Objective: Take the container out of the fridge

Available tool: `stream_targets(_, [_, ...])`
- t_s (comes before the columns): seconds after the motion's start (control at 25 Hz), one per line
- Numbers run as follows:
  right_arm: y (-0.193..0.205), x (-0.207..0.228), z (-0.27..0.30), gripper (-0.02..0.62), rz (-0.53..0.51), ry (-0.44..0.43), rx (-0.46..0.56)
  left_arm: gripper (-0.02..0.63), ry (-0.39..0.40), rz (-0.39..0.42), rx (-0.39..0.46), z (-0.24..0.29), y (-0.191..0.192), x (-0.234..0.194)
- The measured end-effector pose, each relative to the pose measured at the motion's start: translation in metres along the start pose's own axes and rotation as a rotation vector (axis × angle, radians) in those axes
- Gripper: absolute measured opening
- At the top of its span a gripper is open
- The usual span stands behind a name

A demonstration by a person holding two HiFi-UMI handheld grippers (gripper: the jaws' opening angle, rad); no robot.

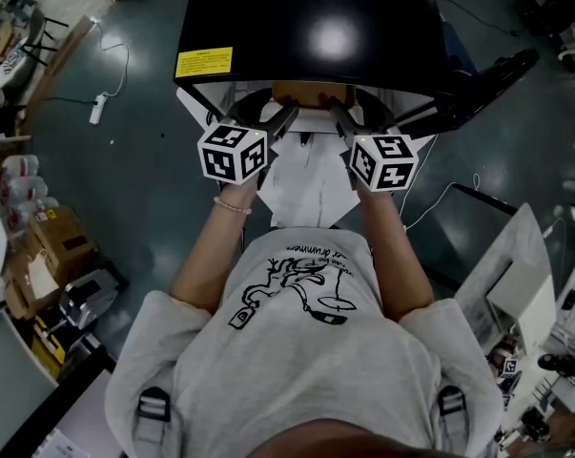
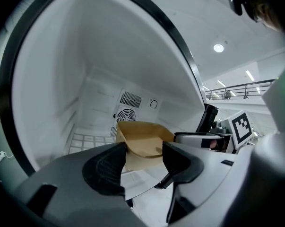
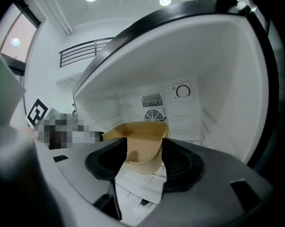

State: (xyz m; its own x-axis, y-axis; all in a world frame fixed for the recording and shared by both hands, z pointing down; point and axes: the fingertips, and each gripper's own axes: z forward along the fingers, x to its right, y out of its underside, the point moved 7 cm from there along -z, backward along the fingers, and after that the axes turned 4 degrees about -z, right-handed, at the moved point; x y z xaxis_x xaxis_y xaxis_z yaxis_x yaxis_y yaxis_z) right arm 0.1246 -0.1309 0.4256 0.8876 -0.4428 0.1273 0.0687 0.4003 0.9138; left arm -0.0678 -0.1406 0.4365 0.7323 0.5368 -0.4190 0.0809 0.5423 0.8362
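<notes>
A tan paper container (image 1: 306, 93) sits at the mouth of the small black fridge (image 1: 306, 27), under its top edge. My left gripper (image 1: 285, 114) holds its left end and my right gripper (image 1: 340, 114) its right end. In the left gripper view the container (image 2: 143, 143) fills the gap between the jaws, which are closed against it (image 2: 144, 151). The right gripper view shows the same: a corner of the container (image 3: 143, 148) is pinched between the jaws (image 3: 144, 151). Its base hangs a little above the white shelf (image 3: 142, 188).
The fridge's white inner wall (image 2: 62, 79) and back fan vent (image 2: 127, 115) surround the container. The open black door (image 1: 487, 79) juts out at the right. Cardboard boxes (image 1: 53, 241) stand at the left, a power strip (image 1: 98, 108) lies on the floor, and white equipment (image 1: 516, 275) is at the right.
</notes>
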Motion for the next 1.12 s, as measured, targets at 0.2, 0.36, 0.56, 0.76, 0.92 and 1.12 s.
stream_targets(0.2, [-0.003, -0.005, -0.007, 0.222, -0.009, -0.004, 0.006, 0.255, 0.004, 0.001, 0.008, -0.008, 0.0, 0.005])
stream_targets(0.36, [-0.007, -0.012, -0.014, 0.222, -0.019, -0.009, 0.013, 0.255, 0.009, -0.008, 0.021, -0.017, -0.001, 0.008])
stream_targets(0.56, [-0.009, -0.017, -0.022, 0.222, -0.024, -0.02, 0.02, 0.255, 0.018, -0.02, 0.03, -0.026, -0.001, 0.012])
stream_targets(0.76, [-0.011, -0.024, -0.029, 0.222, -0.03, -0.031, 0.024, 0.255, 0.014, -0.021, 0.041, -0.036, -0.001, 0.017])
stream_targets(0.92, [-0.012, -0.03, -0.033, 0.222, -0.037, -0.037, 0.025, 0.255, 0.018, -0.035, 0.049, -0.043, 0.001, 0.018])
stream_targets(1.12, [-0.011, -0.037, -0.039, 0.222, -0.045, -0.047, 0.028, 0.255, 0.017, -0.04, 0.053, -0.051, 0.004, 0.02])
